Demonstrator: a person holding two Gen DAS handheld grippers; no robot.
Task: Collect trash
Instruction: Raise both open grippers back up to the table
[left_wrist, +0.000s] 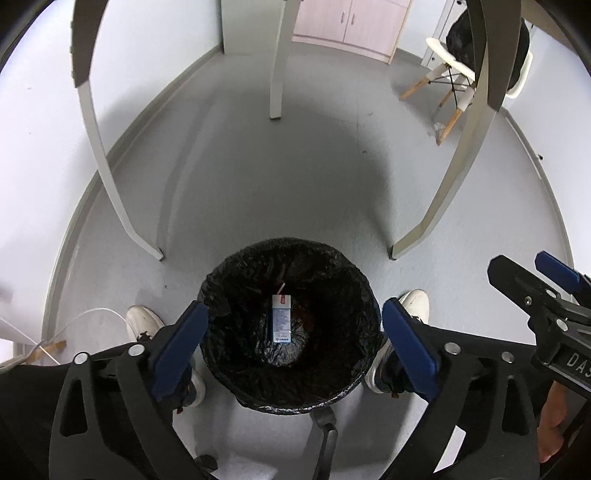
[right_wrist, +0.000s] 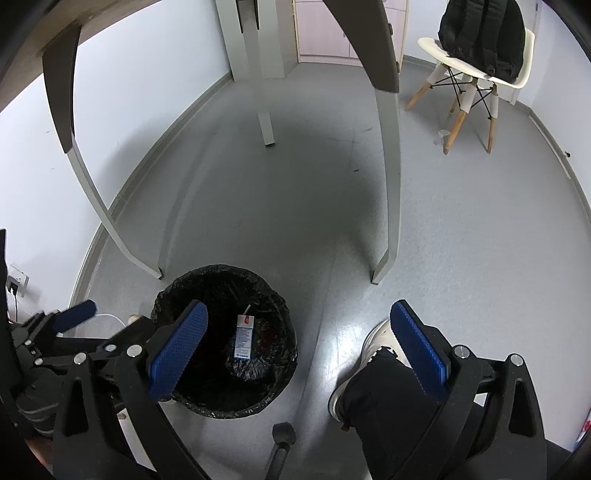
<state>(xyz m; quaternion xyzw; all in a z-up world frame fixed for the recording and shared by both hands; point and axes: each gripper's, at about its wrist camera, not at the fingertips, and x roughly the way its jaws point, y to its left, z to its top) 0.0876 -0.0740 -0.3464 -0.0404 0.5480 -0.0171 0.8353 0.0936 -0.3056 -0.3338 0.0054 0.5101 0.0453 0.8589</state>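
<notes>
Jaws, left gripper (left_wrist: 295, 339): standing wide apart, holding nothing, hanging straight above the trash bin (left_wrist: 236, 391).
Jaws, right gripper (right_wrist: 295, 345): also spread wide, gripping nothing, hovering beside the bin on its right, over bare floor (right_wrist: 461, 240) and a white shoe (right_wrist: 373, 339).
Carton (left_wrist: 282, 319): lying flat at the bottom of the bin, on the black liner, near the middle, straw end pointing away from the grippers.
Long axis of carton: running forward and back, roughly in line with the left fingers.
Direction from jaws: directly below the left pair; down and to the left of the right pair.
Nearer hand: left, being centred over the bin's mouth.
Task standing, as judged: this piece looking already dropped in; next move likely calling for lifting away and turning toward further trash.
Other trash: possibly a small crumpled scrap by the chair (right_wrist: 476, 74) legs, too small for telling.
Count: two grippers, one bin, one carton, two shoes, one chair with one black backpack (right_wrist: 484, 37), three table legs (right_wrist: 388, 184) showing.
Risk, as judged: table legs standing close ahead, so swinging wide possibly clipping them.
</notes>
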